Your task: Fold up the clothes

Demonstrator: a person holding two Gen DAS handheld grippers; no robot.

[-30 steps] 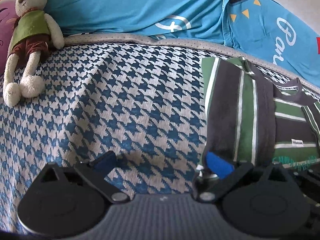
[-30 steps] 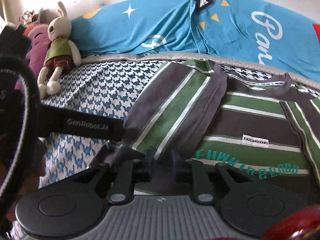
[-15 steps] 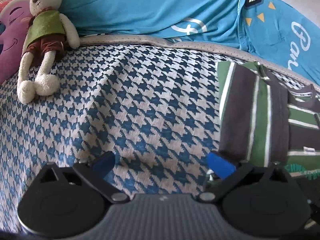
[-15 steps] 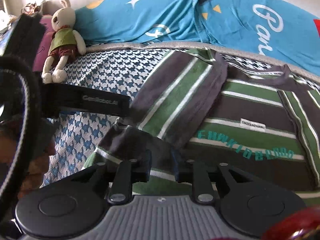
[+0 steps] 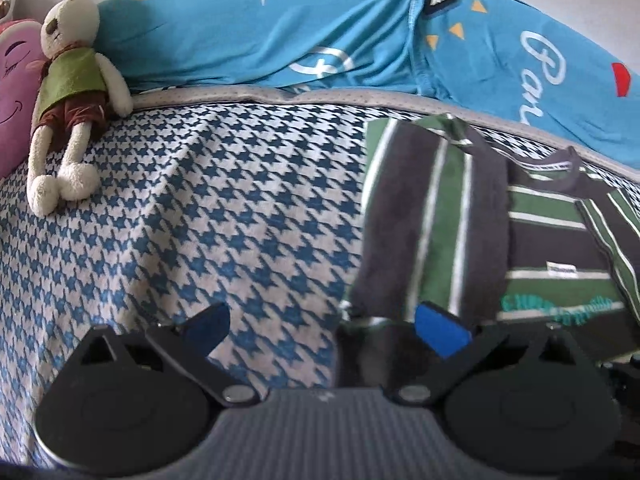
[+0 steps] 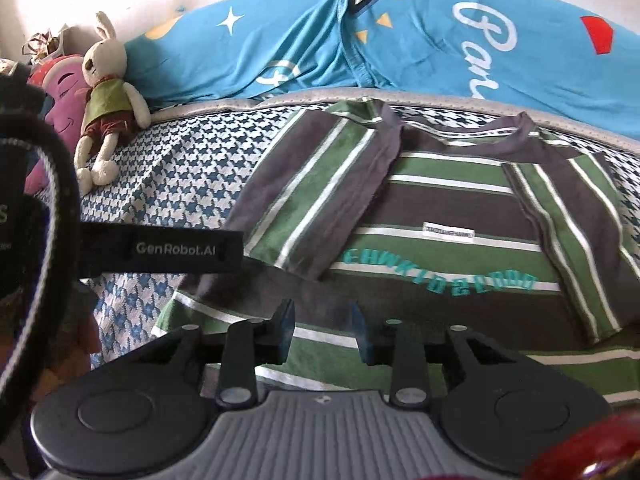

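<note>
So the right gripper (image 6: 322, 330) just let go. A second ago its jaws were pinched on the hem of the striped shirt (image 6: 452, 208); now they're opening and there's only a gap between the pads, with fabric lying underneath rather than in the grip. The shirt is flat on the houndstooth bed (image 5: 200, 208), and its near sleeve (image 6: 320, 188) is already folded in over the chest, so I'd call that side fold placed and released.

Left gripper (image 5: 324, 326) is wide open over the bedspread with nothing in it, its right pad just over the shirt's left edge.

Both are angled down at the bed and have backed off a bit compared to a second ago, with more of the shirt showing. Next I'd guess the other side.
</note>
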